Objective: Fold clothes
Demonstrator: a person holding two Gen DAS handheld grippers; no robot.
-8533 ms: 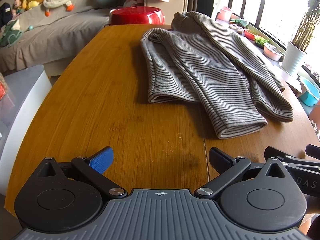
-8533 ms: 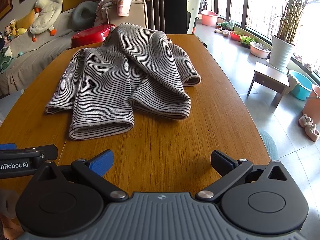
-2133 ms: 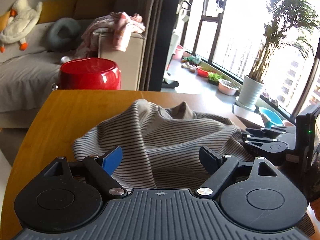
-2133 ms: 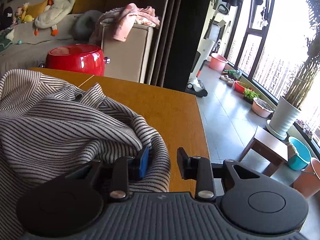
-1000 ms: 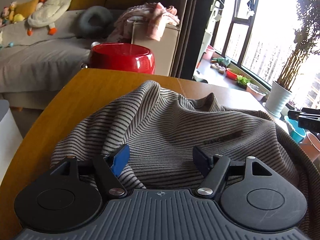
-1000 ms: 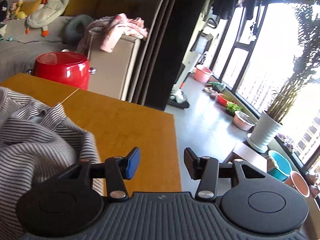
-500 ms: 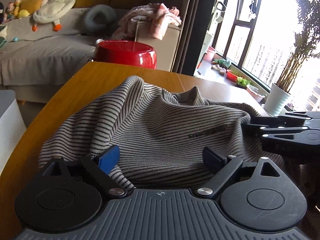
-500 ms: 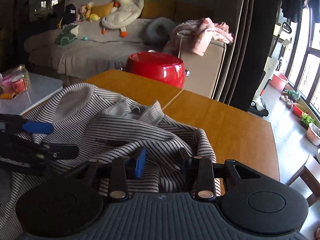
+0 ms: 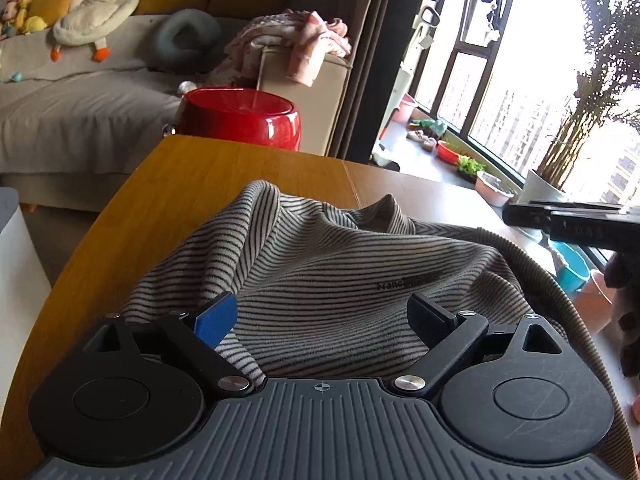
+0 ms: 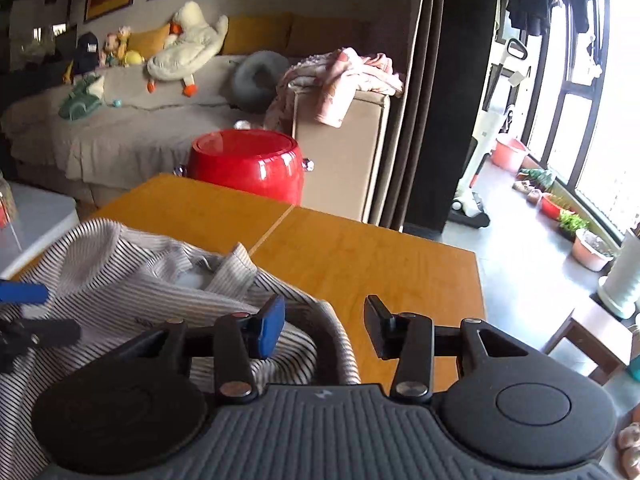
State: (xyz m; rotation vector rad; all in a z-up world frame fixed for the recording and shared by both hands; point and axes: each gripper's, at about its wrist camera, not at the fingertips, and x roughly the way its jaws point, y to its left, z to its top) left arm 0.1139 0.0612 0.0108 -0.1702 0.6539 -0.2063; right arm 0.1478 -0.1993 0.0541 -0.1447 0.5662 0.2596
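Desk (image 9: 168,184): warm wood-grain top, smooth, rounded edge, seam running across the far half. Striped sweater (image 9: 320,264) lay bunched on the near half of it, grey knit with thin dark stripes, collar peak poking up at the far side, small printed label on the chest, ribbed hem curling off to the right edge. Judged soft, light, limp and a bit grippy: it would drape and drag rather than slide, and pinched mid-panel it would just tent up. Best holds looked like the doubled edges, shoulder seam or hem corners, one per side. Red pot (image 10: 246,164) beyond the far desk edge, glossy, round, rigid, well apart from the cloth. Left tool (image 9: 326,314) sat low over the sweater, jaws just opened wide, cloth below and between them but pads not pressing it: released. Right tool (image 10: 324,326) was over the sweater's right edge, jaws part open after just widening, blue pad beside the ribbed fold, black pad over bare wood; nothing pinched.
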